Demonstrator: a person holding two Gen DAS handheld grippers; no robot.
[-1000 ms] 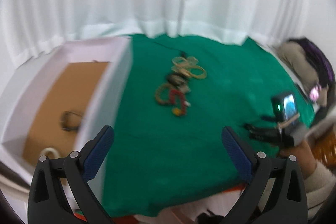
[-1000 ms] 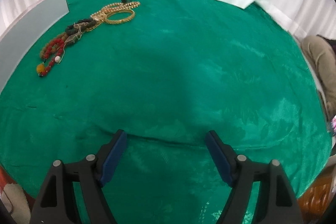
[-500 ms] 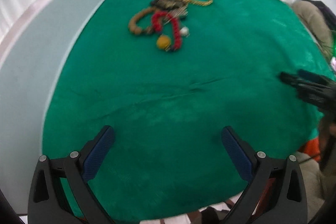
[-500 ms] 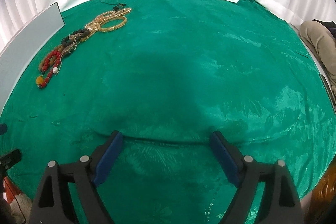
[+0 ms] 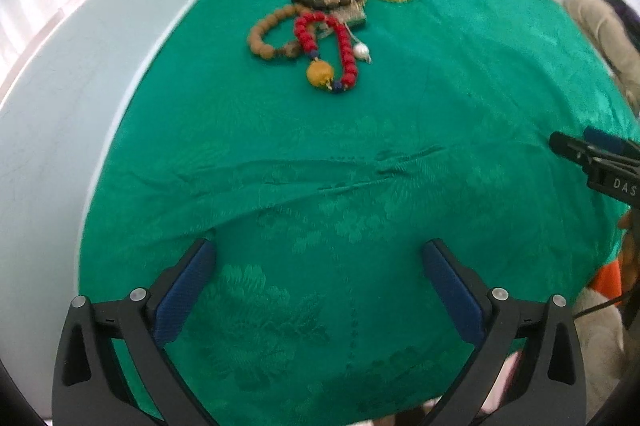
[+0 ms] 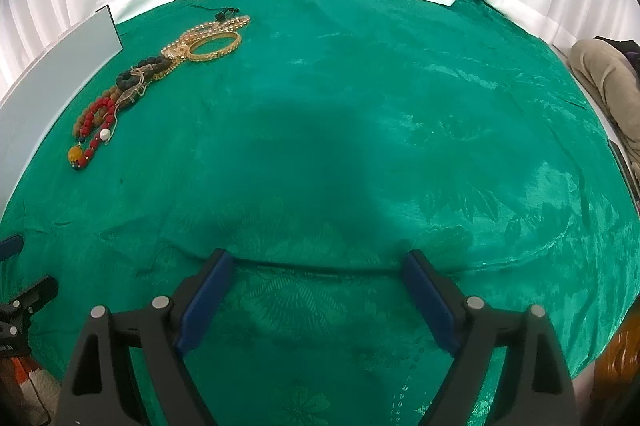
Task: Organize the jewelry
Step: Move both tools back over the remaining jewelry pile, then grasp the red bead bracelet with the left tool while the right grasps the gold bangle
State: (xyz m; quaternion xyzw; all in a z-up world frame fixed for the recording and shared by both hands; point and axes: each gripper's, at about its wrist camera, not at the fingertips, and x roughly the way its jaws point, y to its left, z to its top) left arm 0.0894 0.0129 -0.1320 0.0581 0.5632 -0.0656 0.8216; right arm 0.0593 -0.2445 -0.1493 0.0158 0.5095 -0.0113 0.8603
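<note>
From the left wrist, your left tool (image 5: pixel 316 258) is hanging open and empty, and the jewelry (image 5: pixel 324 22) is lying straight ahead, beside the white box (image 5: pixel 80 106).

From the right wrist, your right tool (image 6: pixel 318 270) is gaping empty too; the heap is sitting far off to its left, stretching away diagonally, so your left hand is nearer.

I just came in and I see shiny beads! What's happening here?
Someone is tidying jewelry on a green cloth. They hold a hand-held gripper in each hand: the left hand-held gripper and the right hand-held gripper are both open and holding nothing. The jewelry lies in a little heap: a red bead bracelet, a brown bead bracelet and a gold bangle. A white box stands beside it. Nothing is being picked up yet.
</note>
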